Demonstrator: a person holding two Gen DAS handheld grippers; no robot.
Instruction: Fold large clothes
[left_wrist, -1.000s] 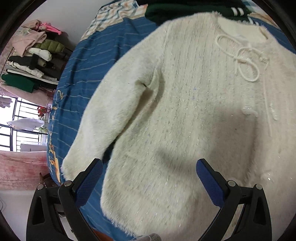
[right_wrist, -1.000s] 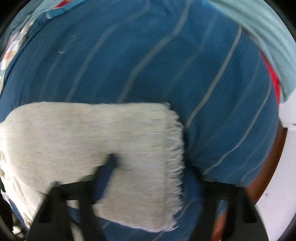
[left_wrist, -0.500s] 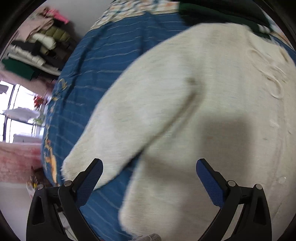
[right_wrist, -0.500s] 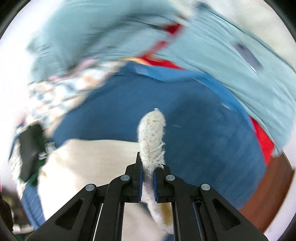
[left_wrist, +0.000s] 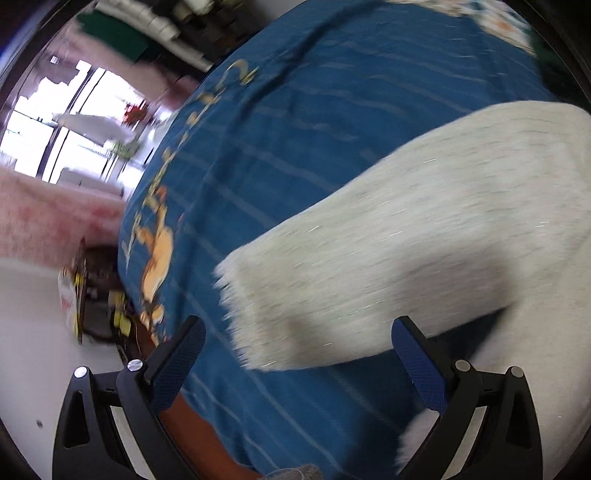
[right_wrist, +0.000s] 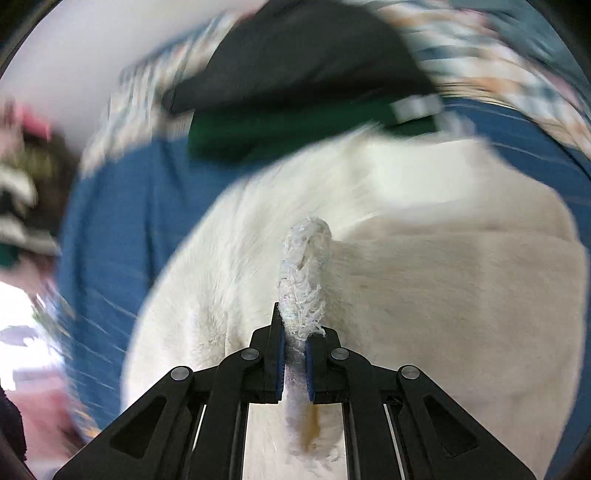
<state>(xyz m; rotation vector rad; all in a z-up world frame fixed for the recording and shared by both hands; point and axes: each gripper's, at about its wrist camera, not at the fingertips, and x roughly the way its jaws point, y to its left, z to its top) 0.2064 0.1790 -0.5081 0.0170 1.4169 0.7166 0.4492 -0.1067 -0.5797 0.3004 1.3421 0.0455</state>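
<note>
Right tool (right_wrist: 294, 345) pinches the sweater's cuff (right_wrist: 304, 273) upright over its body. Left tool (left_wrist: 299, 363) hovers, jaws spread wide (empty), above the other sleeve (left_wrist: 369, 258) on the bed (left_wrist: 314, 122).

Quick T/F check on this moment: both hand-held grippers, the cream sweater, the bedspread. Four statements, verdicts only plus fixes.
1. The right hand-held gripper is shut on the sweater cuff. True.
2. The left hand-held gripper is clamped on the sleeve. False: it is open and the sleeve lies ahead of it, ungripped.
3. The bedspread is blue with pale stripes. True.
4. The green garment lies on top of the sweater. False: it lies beyond it.
</note>
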